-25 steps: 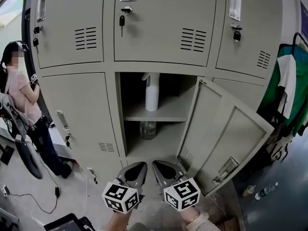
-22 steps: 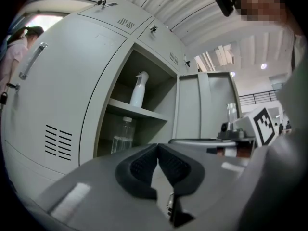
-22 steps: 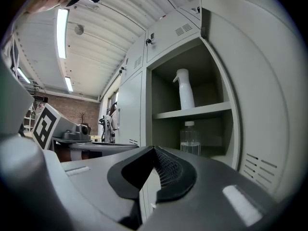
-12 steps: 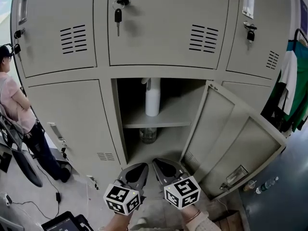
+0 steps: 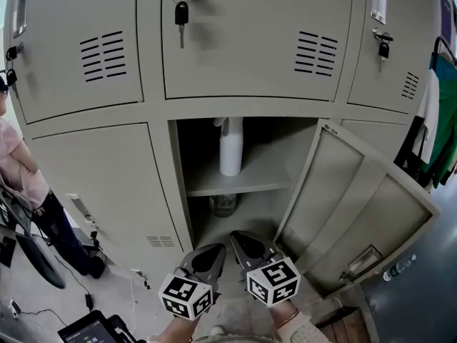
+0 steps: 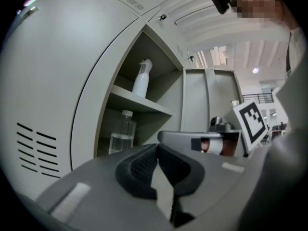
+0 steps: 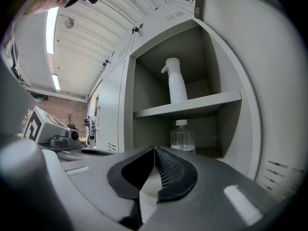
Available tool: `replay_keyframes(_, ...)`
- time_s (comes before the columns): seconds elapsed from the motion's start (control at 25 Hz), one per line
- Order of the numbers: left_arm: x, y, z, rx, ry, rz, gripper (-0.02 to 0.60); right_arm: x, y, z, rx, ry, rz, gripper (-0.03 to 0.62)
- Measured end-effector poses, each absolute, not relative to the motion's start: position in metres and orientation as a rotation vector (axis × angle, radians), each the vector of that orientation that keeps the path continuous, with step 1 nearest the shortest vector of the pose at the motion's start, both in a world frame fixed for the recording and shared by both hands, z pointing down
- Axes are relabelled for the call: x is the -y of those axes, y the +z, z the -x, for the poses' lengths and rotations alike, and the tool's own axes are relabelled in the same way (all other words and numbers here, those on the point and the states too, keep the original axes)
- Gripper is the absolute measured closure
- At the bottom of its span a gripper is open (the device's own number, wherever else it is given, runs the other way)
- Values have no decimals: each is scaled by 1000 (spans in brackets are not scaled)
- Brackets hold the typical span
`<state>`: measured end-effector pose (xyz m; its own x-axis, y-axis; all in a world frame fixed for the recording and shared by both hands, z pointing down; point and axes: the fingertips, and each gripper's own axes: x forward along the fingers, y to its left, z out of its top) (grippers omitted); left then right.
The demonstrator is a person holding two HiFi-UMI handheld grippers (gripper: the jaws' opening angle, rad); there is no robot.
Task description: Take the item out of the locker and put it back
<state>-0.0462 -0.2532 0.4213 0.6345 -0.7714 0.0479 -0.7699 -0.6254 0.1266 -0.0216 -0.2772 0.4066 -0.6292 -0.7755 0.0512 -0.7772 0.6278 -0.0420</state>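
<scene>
Facing both grippers stands one grey locker bank [image 5: 107, 177], with three closed doors in its upper row above the grippers and a closed lower door off to the left gripper's side. Straight ahead of the pair is the single open compartment [image 5: 275, 138], its one door [image 5: 357, 206] swung out wide on the right gripper's side. One person [image 5: 18, 170] stands well off beyond the left gripper, at the edge of the head view. Inside the compartment a single shelf [image 5: 257, 181] divides it into an upper and a lower space. Two bottles are there, both upright and well ahead of the jaws: one white spray bottle [image 5: 230, 148] on the shelf, above the level of the grippers, and one clear bottle [image 5: 223, 204] with a white cap below the shelf on the compartment floor, part filled with clear liquid. One key [image 5: 181, 13] hangs from the lock of the middle upper door, high above both grippers. The left gripper [image 5: 216, 250] and the right gripper [image 5: 237, 237] sit side by side just in front of the opening, pointing level into it. Each has its two jaws closed together, pads meeting, with nothing between them, and neither touches a bottle, the shelf or the door.
</scene>
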Motion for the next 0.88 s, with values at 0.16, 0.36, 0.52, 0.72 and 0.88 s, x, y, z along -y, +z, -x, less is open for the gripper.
replay_keyframes(0.16, 260, 421, 45, 1283, -17, -2717, 575, 283, 409, 23, 2799, 98, -1332, 599)
replay_keyframes(0.36, 269, 422, 46, 1289, -24, -2695, 575, 294, 411, 26, 2795, 94, -1298, 598)
replay_keyframes(0.52, 274, 423, 45, 1298, -33, -2677, 574, 305, 413, 25, 2788, 100, -1284, 589)
replay_keyframes(0.72, 280, 426, 44, 1307, -34, -2665, 575, 318, 423, 28, 2768, 108, -1265, 539)
replay_keyframes(0.88, 282, 427, 46, 1322, -42, -2654, 575, 332, 425, 29, 2750, 93, -1283, 461)
